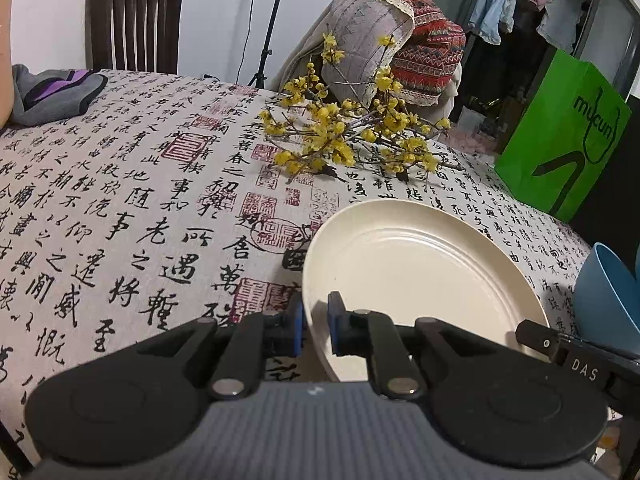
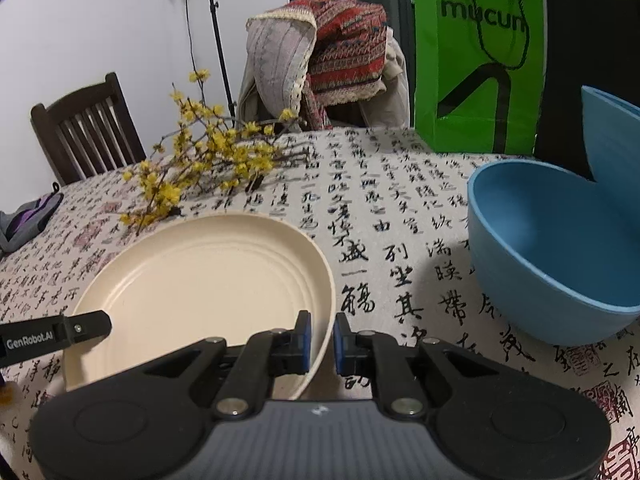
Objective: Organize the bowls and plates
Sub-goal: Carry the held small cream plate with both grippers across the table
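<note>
A cream plate [image 1: 420, 264] [image 2: 200, 276] lies on the calligraphy-print tablecloth, and both grippers hold it. My left gripper [image 1: 316, 322] is shut on the plate's left rim, which runs between its blue pads. On the opposite side, my right gripper [image 2: 322, 334] is shut on the right rim. Each wrist view shows the other gripper's finger at the far side of the plate. A blue bowl [image 2: 552, 248] [image 1: 604, 300] stands upright just right of the plate. Behind the bowl rises another blue piece [image 2: 612, 132], cut off by the frame edge.
A branch of yellow flowers [image 1: 340, 136] [image 2: 200, 160] lies on the tablecloth [image 1: 120, 200] behind the plate. A green paper bag [image 2: 476, 60] stands at the far right edge. A grey and purple cloth [image 1: 56, 96] lies far left. Chairs stand behind the table, one draped with patterned fabric [image 2: 344, 48].
</note>
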